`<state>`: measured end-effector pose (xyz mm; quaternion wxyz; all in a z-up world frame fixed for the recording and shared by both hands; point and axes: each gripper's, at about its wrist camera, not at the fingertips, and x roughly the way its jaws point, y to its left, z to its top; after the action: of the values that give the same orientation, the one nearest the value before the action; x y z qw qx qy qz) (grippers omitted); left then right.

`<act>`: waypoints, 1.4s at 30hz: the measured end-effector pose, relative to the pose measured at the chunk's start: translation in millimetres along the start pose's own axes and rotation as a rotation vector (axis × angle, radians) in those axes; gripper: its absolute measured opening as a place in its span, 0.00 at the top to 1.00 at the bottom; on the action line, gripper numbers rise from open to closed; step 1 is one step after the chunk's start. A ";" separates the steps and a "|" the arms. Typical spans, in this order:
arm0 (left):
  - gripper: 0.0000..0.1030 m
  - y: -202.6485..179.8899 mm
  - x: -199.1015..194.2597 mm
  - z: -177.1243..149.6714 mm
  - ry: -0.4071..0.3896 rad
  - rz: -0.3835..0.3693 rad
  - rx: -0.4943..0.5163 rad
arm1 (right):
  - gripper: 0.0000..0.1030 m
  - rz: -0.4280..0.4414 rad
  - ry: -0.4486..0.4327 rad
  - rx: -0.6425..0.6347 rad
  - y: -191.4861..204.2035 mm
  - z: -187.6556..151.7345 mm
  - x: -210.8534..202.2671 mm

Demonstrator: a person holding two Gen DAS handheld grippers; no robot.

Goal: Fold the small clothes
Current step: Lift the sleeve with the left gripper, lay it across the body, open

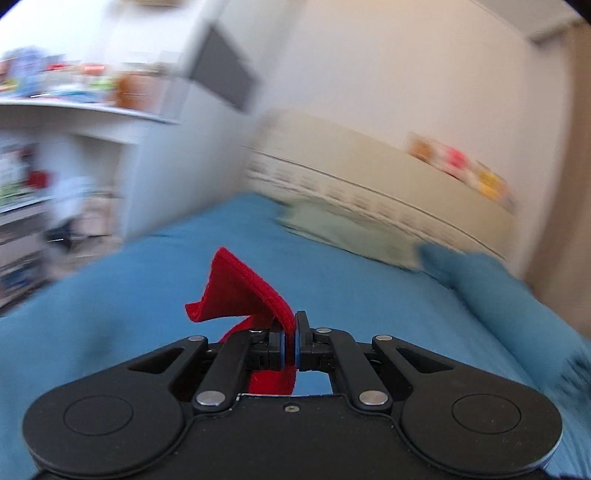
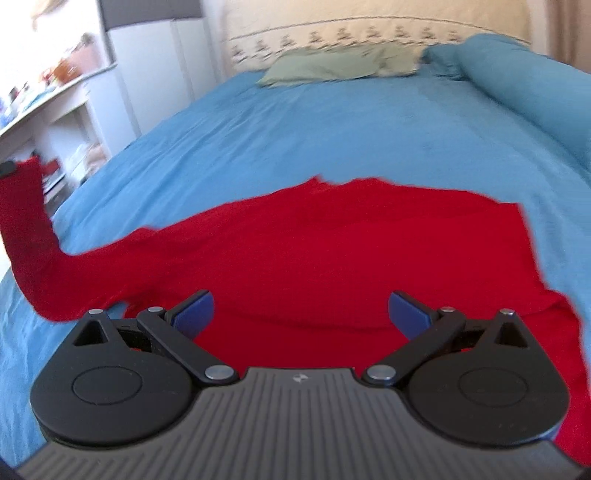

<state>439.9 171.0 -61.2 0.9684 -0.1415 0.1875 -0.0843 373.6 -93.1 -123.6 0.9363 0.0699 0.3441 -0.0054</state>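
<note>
While the red garment (image 2: 332,254) lies spread on the blue bedspread (image 2: 332,129), its long axis runs left to right across the right wrist view, and one sleeve rises off the bed at the far left. The left gripper (image 1: 295,332) is closed tight on a red hemmed edge of that garment, which stands up above the jaws. The right gripper (image 2: 300,314) hangs wide open over the cloth, gripping nothing. A green pillow (image 2: 325,66) rests against the headboard (image 2: 369,26). No legible writing is visible.
</note>
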 end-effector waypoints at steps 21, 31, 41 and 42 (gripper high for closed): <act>0.38 -210.5 86.4 -195.2 0.358 -0.247 0.577 | 0.00 -0.006 0.008 0.256 -175.6 -21.5 -11.0; 0.27 -156.6 64.6 -171.0 0.371 -0.179 0.510 | 0.00 0.064 0.020 0.189 -154.7 -12.9 -1.2; 0.23 -54.7 58.8 -133.9 0.357 0.056 0.279 | 0.27 0.137 0.084 0.086 -95.8 -11.6 41.3; 0.22 -47.6 57.5 -132.9 0.355 0.071 0.261 | 0.30 0.138 0.085 0.081 -90.3 -12.1 44.0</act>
<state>435.9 81.4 -184.5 0.9326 0.0088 0.3473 -0.0975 394.1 -179.1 -172.6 0.9155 0.1312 0.3773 0.0483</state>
